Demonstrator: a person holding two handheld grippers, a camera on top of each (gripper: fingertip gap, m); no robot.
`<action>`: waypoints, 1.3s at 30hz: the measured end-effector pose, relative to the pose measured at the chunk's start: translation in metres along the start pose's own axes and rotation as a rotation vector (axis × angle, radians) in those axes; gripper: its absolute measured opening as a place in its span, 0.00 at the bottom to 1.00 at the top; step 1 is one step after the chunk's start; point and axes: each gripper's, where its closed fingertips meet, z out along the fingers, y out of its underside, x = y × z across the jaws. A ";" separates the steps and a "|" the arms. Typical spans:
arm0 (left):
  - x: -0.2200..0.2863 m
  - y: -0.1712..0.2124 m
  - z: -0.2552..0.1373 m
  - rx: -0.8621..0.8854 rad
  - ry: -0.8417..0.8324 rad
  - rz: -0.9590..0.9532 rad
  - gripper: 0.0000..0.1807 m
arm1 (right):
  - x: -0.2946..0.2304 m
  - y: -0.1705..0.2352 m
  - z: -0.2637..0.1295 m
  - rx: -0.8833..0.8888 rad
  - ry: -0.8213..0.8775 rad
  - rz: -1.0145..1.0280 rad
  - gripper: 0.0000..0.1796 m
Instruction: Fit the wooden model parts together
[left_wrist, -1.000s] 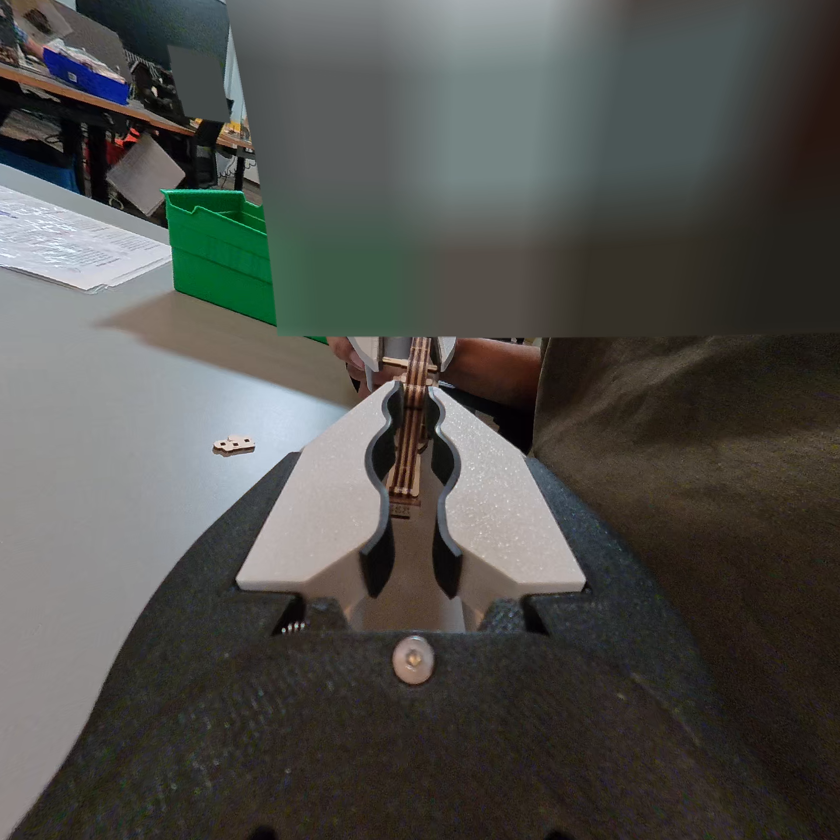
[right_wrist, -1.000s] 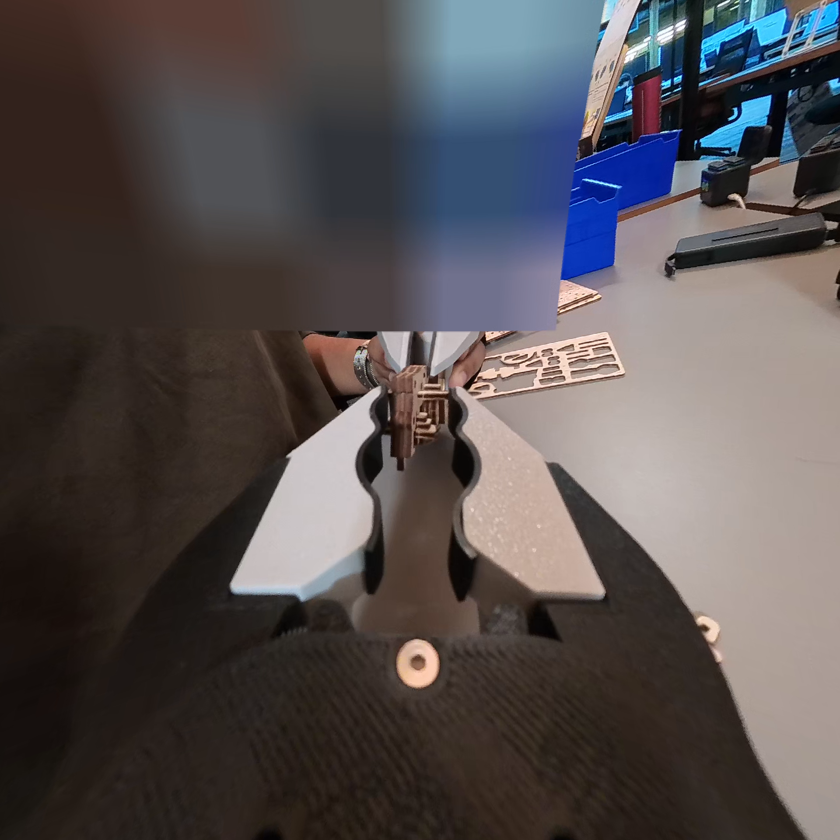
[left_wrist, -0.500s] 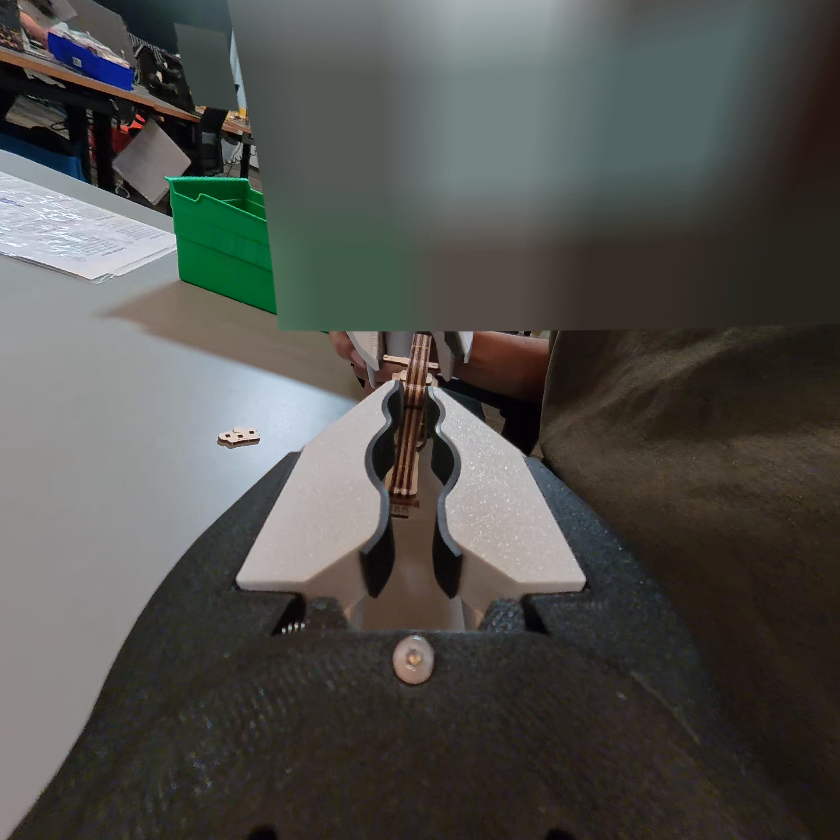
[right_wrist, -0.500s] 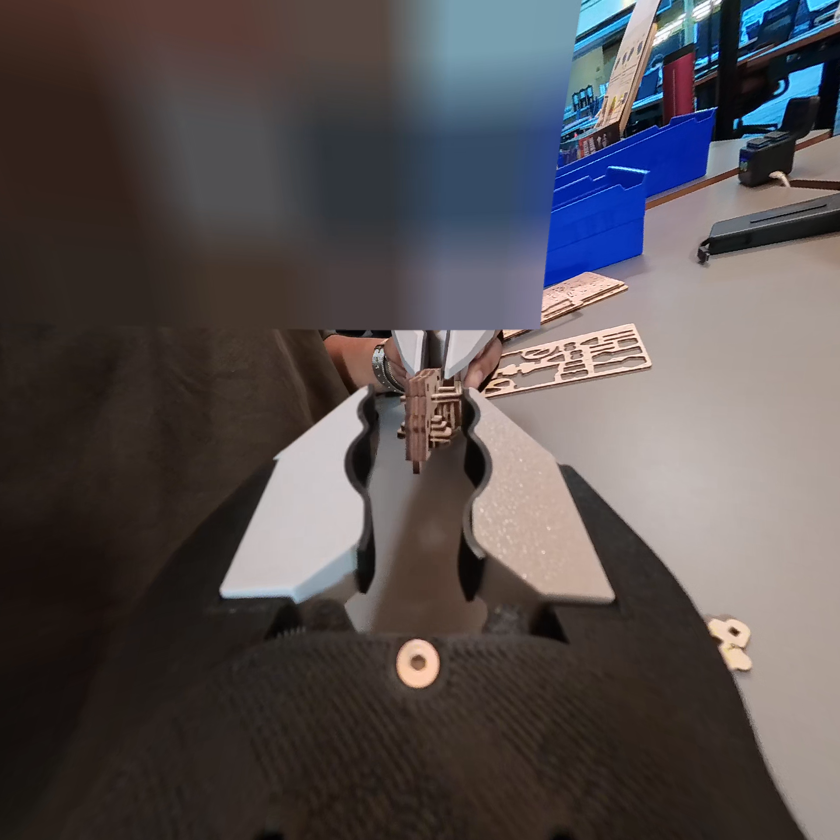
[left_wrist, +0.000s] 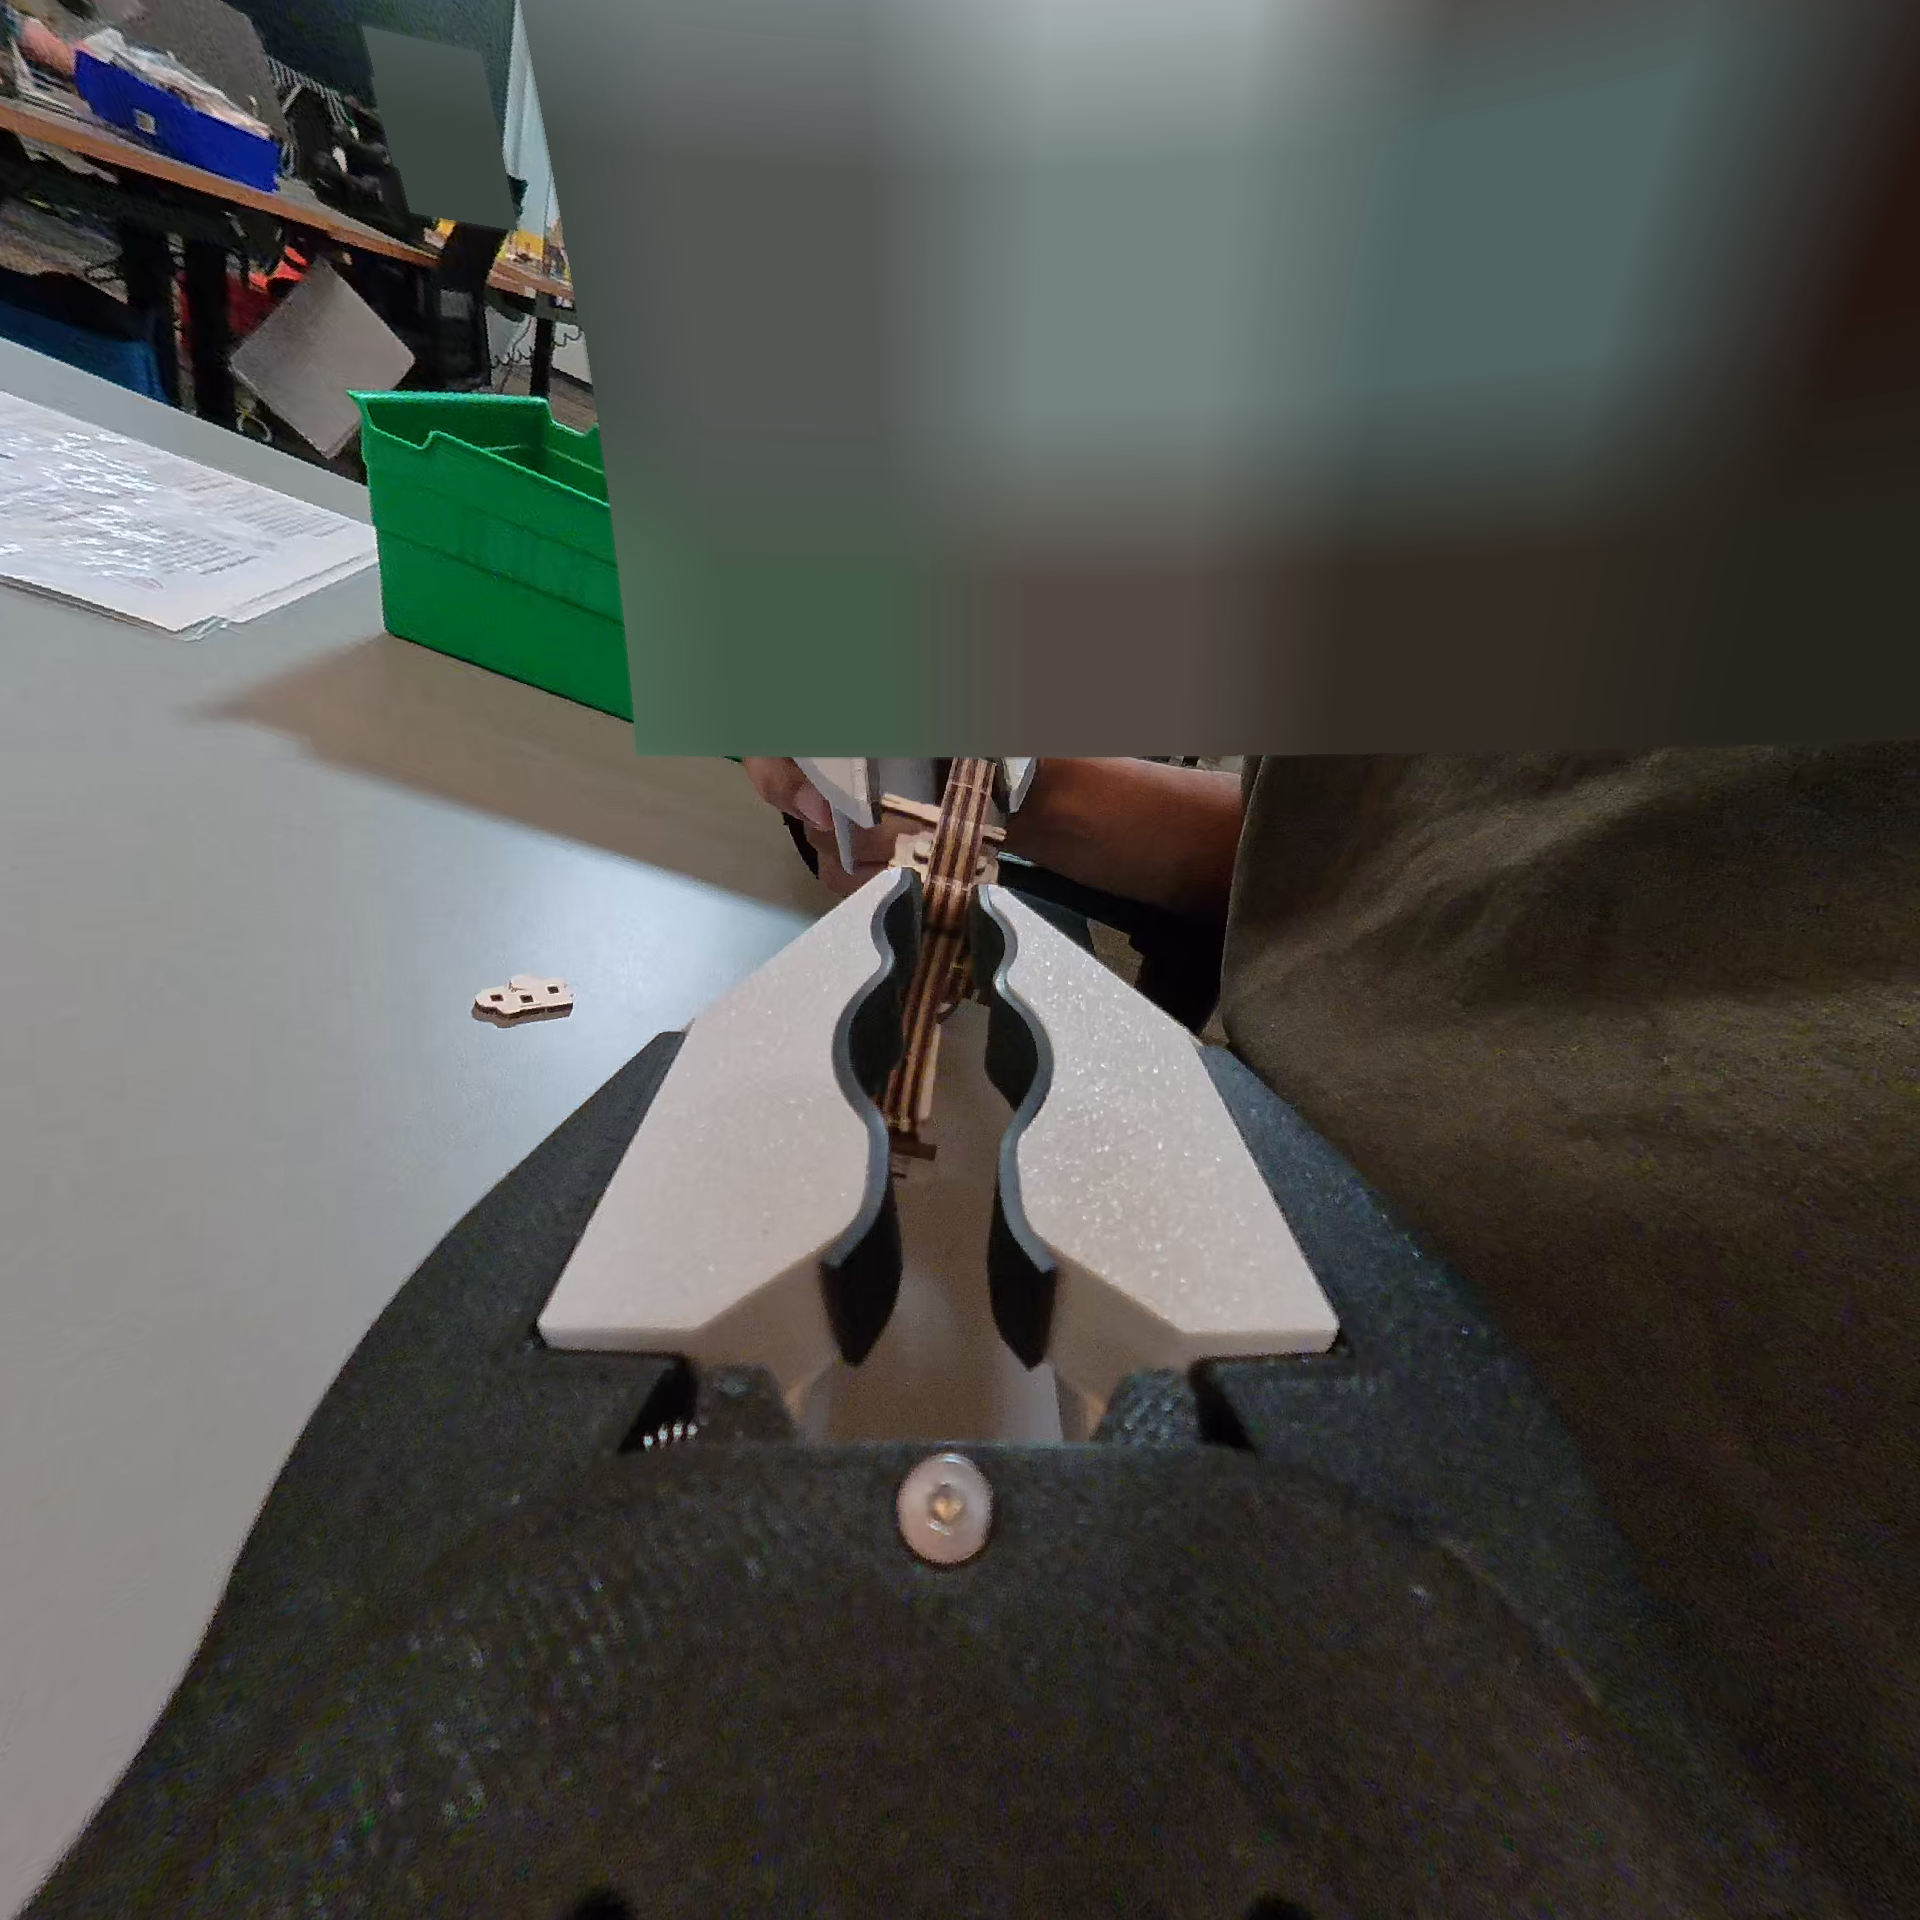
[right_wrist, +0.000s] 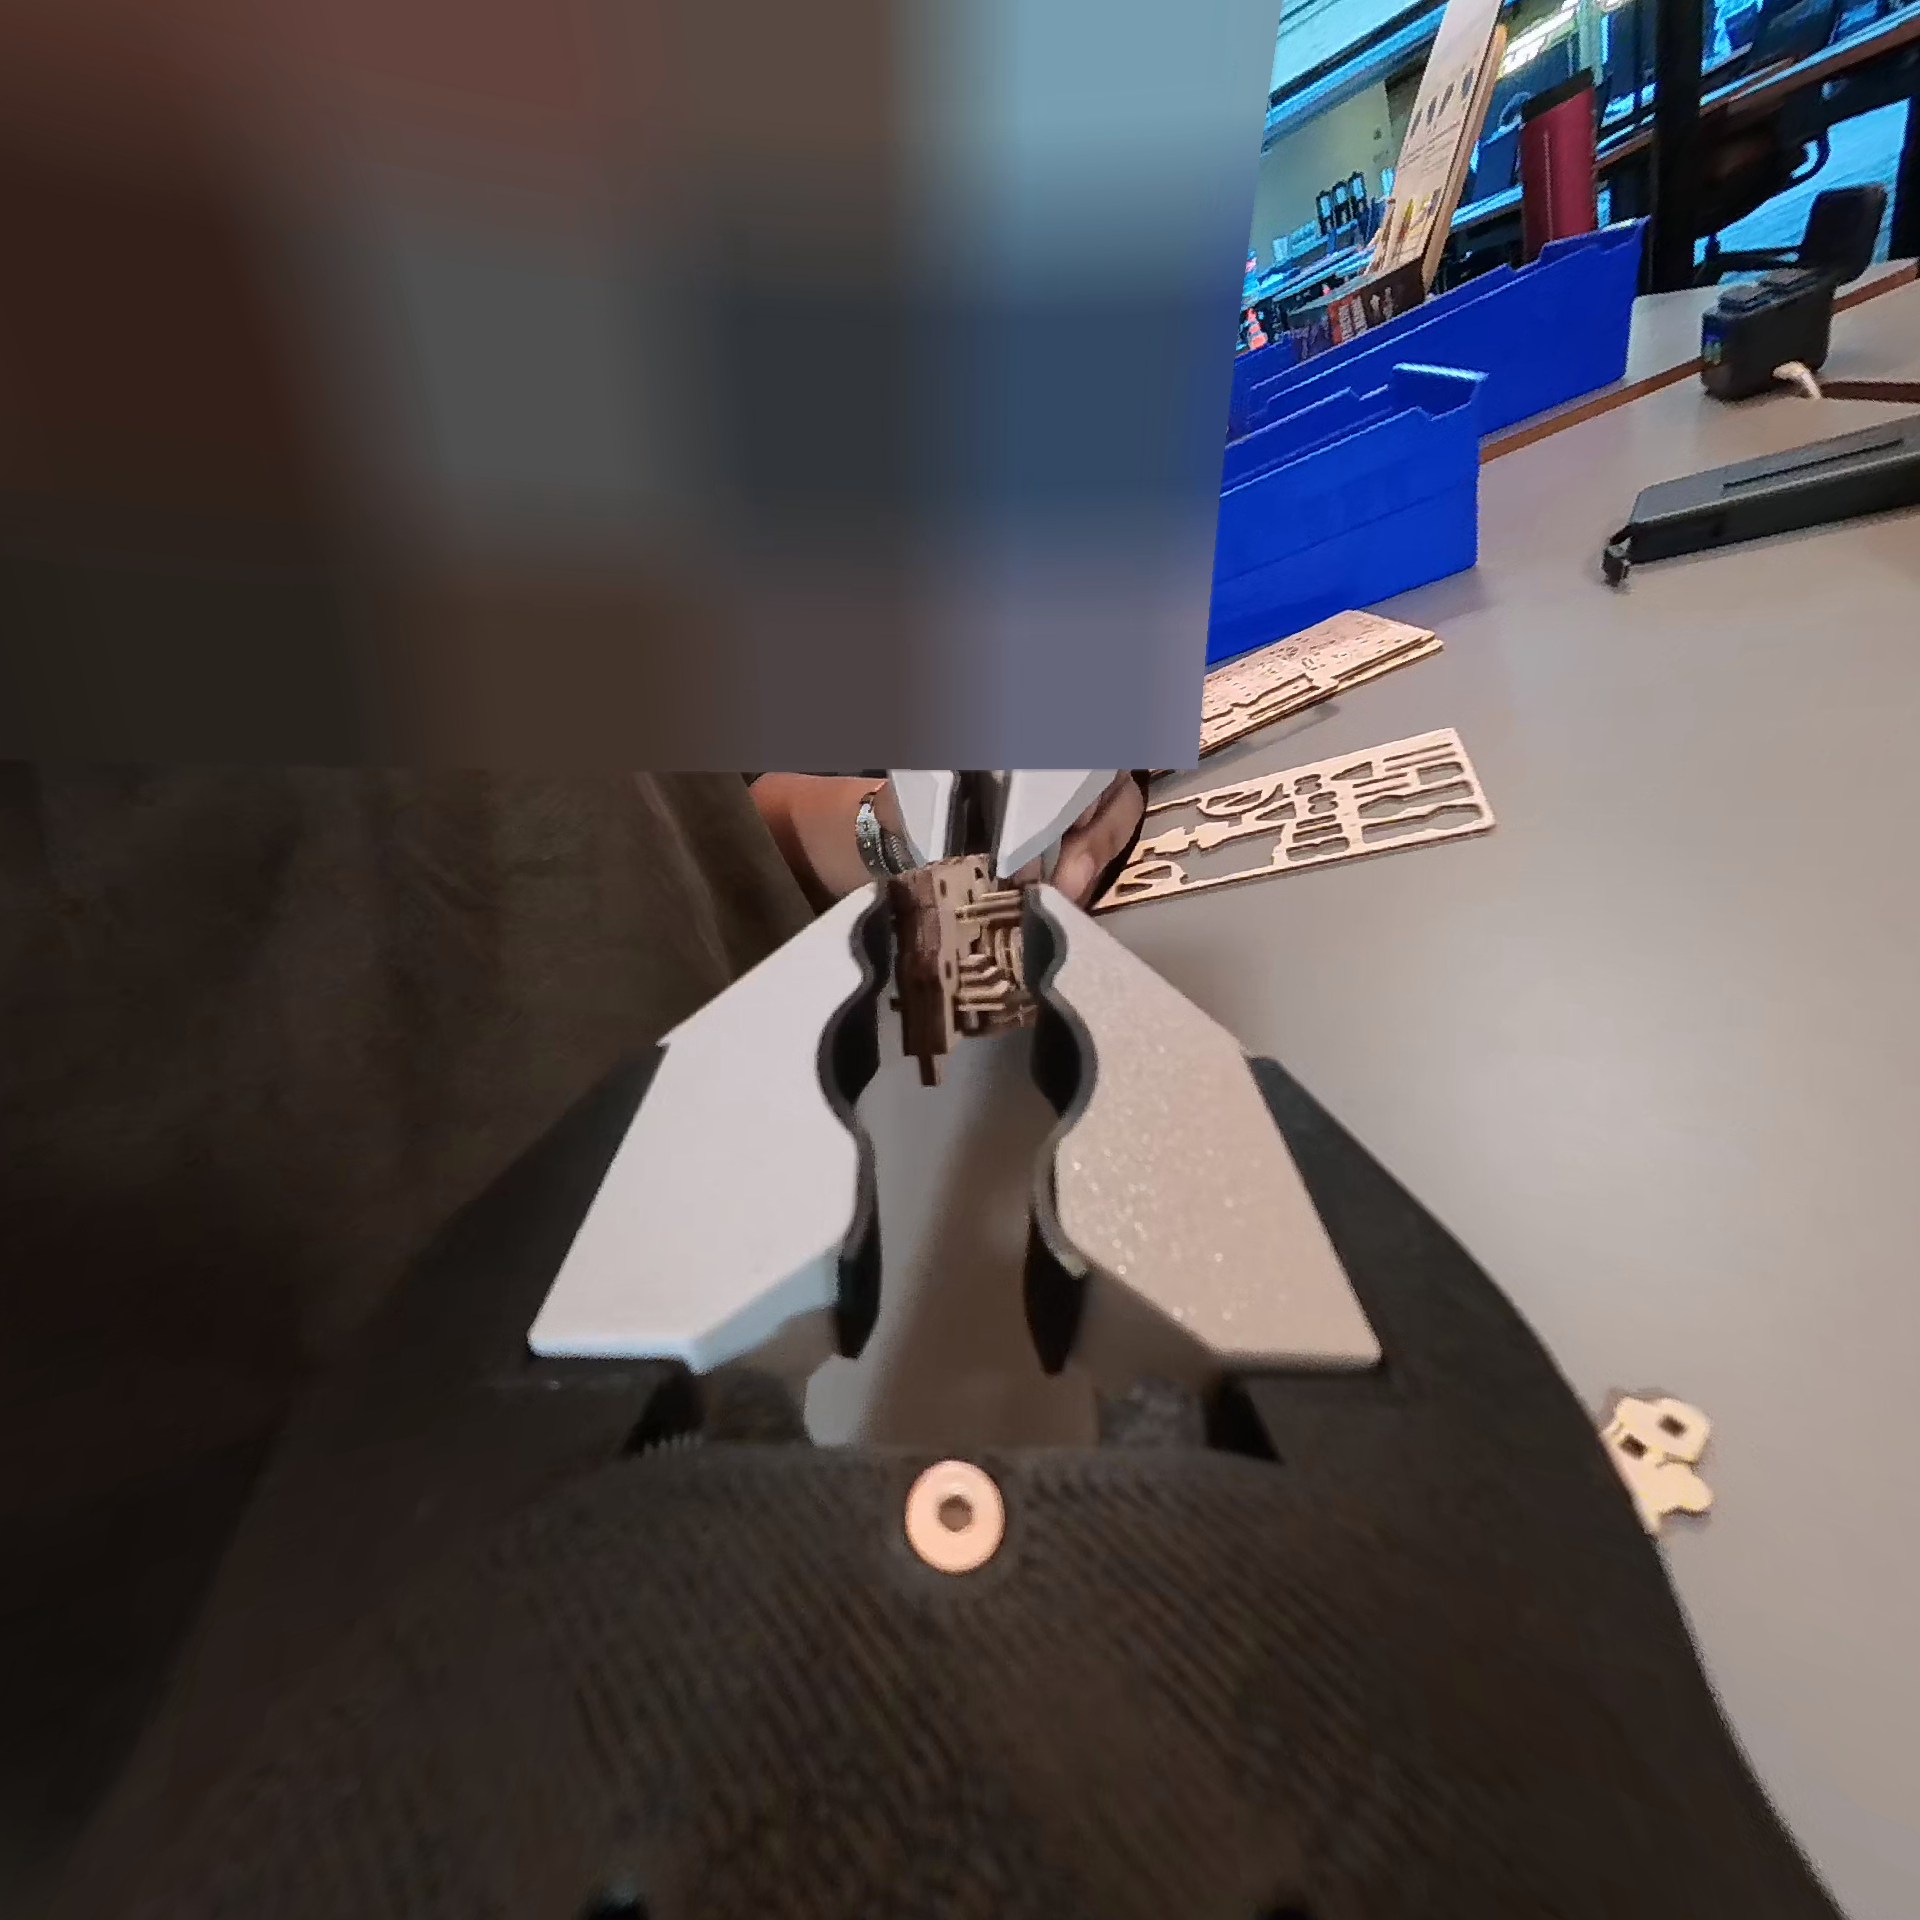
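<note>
Left fingers: clamped near the tips on the wooden model, seen edge-on as a stack of thin layers.
Right fingers: closed near the tips on the same wooden model, here showing its slotted face.
Where the model is: in the air between the two grippers, which face each other tip to tip, close to the person's body and above the near edge of the surface.
Step in hand, as I judge it: pressing or steadying a joint in the small assembly held from both ends.
Doing it well: keep both grips square to the layers, push along the slot and not across it, and avoid twisting, since the thin ply looks easy to snap.
Loose parts: one small cut piece on the surface to the left in the left wrist view; one small pale piece at the near right in the right wrist view.
Part sheets: one punched-out sheet lying flat, one stack of sheets farther off.
Bins: one green bin; two blue bins.
Paper: one printed sheaf, far left.
</note>
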 end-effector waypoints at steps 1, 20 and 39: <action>0.000 0.000 0.000 0.000 0.000 0.000 0.03 | 0.000 -0.001 0.000 0.006 0.004 -0.008 0.13; -0.002 -0.002 -0.002 0.017 -0.002 -0.013 0.03 | 0.014 -0.001 0.000 -0.008 0.133 -0.088 0.20; -0.001 -0.003 -0.002 0.019 -0.001 -0.004 0.03 | 0.015 -0.002 -0.001 0.004 0.134 -0.082 0.32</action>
